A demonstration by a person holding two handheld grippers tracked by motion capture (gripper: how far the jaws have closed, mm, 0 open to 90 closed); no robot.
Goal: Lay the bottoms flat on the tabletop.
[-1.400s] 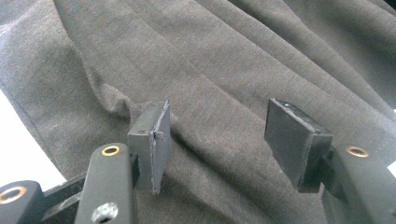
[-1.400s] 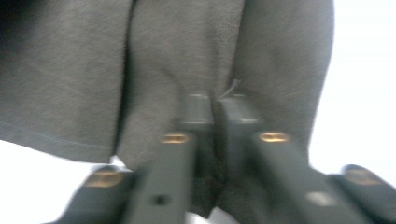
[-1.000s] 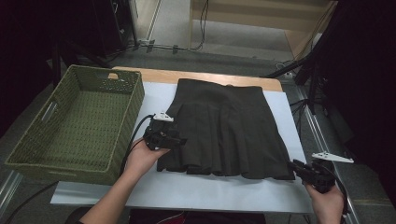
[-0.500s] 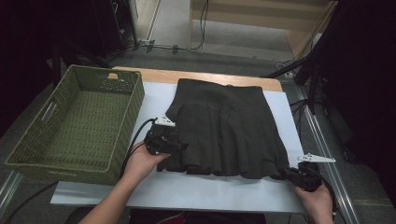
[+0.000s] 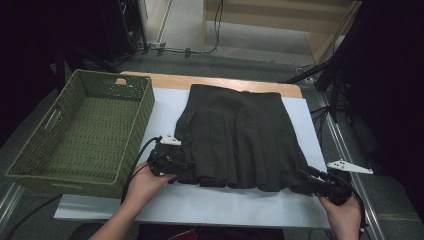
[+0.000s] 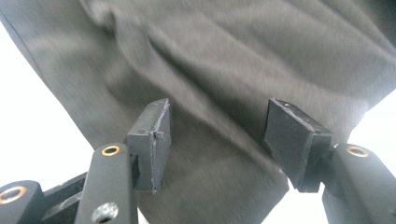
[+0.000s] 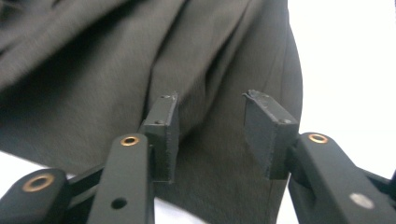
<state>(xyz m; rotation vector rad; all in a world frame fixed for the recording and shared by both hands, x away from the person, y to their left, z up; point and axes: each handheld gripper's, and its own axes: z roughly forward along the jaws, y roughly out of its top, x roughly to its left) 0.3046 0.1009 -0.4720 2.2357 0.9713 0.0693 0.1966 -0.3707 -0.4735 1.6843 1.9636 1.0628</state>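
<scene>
A dark pleated skirt lies spread flat on a white sheet that covers the table, its waistband at the far side and its hem toward the person. Everything else is placed from that skirt.

The left gripper sits at the skirt's near left corner, held in the left hand, with its tips at the hem. In the left gripper view its jaws stand well apart — the gripper is wide open, and the skirt's cloth runs beneath and between the two pads without being pinched. White sheet shows on both sides of the corner there.

The right gripper is at the skirt's near right corner, held in the right hand, pointing in toward the hem. In the right gripper view its jaws are also parted, a little less widely — the gripper has the folded edge of the skirt lying in the gap, but the pads are not closed on it. Whether the pads touch the cloth I cannot tell.

A green woven basket stands just left of the skirt, beyond the left gripper, partly on the sheet. A strip of bare wooden table shows past the skirt's waistband.
</scene>
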